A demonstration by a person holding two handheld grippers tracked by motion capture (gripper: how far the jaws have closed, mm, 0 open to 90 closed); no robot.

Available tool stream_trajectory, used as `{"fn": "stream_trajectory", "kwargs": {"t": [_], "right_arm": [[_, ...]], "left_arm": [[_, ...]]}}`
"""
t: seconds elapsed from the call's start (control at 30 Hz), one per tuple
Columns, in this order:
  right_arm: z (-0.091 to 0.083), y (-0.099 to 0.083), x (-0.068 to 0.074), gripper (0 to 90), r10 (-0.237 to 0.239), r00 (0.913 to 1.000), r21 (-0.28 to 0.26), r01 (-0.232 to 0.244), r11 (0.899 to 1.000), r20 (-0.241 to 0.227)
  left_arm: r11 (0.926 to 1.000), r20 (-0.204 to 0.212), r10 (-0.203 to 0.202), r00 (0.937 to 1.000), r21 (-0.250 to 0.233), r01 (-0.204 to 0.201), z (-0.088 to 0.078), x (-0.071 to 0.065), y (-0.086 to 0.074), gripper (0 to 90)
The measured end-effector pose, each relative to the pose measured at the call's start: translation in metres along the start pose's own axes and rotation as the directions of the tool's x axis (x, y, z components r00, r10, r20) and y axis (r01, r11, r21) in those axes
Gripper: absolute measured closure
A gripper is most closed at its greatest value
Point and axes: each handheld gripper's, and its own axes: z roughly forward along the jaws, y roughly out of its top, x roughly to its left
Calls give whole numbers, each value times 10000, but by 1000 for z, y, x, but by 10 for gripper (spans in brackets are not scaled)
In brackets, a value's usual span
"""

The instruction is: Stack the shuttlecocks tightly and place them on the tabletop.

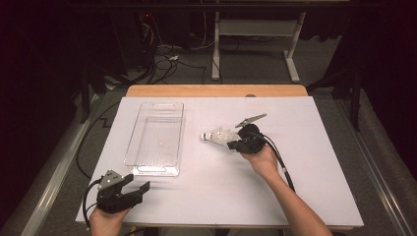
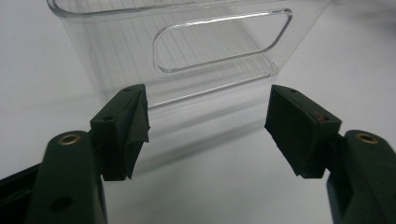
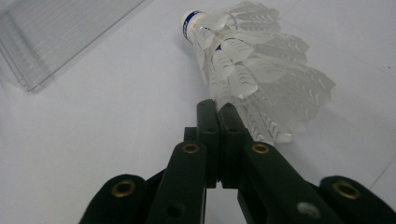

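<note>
A white feathered shuttlecock (image 1: 216, 134) lies on its side mid-table, cork end with a blue band pointing left toward the clear plastic tray (image 1: 156, 170). My right gripper (image 1: 231, 143) is shut, its jaw tips pressed together on the rim of the feather skirt. In the right gripper view the shuttlecock (image 3: 261, 60) fans out just past the right gripper (image 3: 217, 109), and a corner of the tray (image 3: 56, 32) sits at the upper left. My left gripper (image 1: 139, 183) rests open at the front left, facing the near end wall of the tray (image 2: 116, 60). Nothing lies between the jaws of the left gripper (image 2: 208, 126).
A white sheet (image 1: 295, 196) covers the wooden table (image 1: 216, 91). The tray stands lengthwise at left centre and holds nothing. A black cable (image 1: 282, 167) trails along the right forearm. Beyond the table's far edge are floor cables and a white frame.
</note>
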Motion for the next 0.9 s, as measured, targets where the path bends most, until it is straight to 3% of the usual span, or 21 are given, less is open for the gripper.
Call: {"fn": "stream_trajectory", "kwargs": {"t": [0.5, 0.9], "right_arm": [[3, -1, -5, 879, 254, 9997, -56, -253, 9997, 68], [6, -3, -4, 686, 678, 9977, -142, -676, 9976, 97]], "left_arm": [[9999, 23, -119, 9999, -43, 119, 0, 1, 0, 311], [9998, 113, -163, 9998, -70, 164, -1, 2, -1, 310]]}}
